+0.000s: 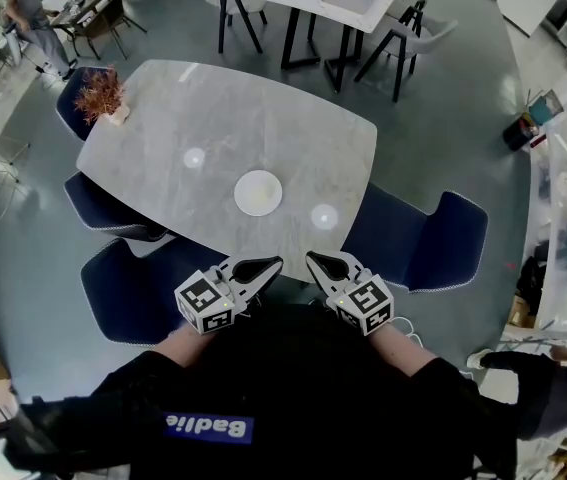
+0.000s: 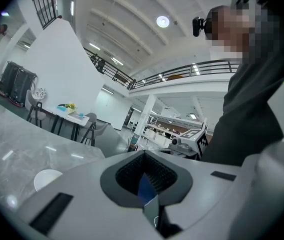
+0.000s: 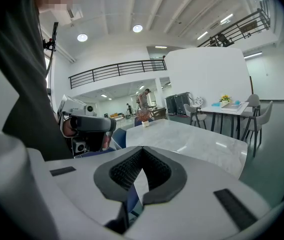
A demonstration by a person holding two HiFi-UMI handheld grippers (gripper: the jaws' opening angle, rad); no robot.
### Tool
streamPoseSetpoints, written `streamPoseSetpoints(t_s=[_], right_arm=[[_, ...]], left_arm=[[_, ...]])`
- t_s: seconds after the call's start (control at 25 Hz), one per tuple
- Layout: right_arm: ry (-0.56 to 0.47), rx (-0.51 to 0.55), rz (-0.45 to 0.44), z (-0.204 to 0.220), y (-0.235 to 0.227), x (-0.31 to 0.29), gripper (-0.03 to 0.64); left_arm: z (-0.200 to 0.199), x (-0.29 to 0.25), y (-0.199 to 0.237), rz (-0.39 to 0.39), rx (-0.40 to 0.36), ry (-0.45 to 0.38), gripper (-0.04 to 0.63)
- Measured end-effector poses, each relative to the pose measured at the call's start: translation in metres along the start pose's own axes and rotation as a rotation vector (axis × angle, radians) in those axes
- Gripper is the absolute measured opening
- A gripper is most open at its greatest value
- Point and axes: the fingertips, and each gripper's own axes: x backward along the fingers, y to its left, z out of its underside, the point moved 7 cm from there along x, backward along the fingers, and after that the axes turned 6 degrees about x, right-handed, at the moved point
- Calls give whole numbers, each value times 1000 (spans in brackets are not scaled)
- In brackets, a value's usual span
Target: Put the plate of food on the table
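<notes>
The plate (image 1: 258, 192) rests on the tabletop (image 1: 213, 128); placement appears complete. The left claw (image 1: 271, 264) and right claw (image 1: 316, 260), both pressed together and empty, hang clear of it.

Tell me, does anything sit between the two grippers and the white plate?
No: in the head view only bare grey tabletop separates the plate from the left gripper and right gripper, both shut.
</notes>
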Motion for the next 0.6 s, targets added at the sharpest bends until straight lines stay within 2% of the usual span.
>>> streamPoseSetpoints(t_s=[0.6], right_arm=[[1, -5, 10, -1, 4, 0, 9]], left_arm=[[0, 4, 0, 2, -4, 0, 8]])
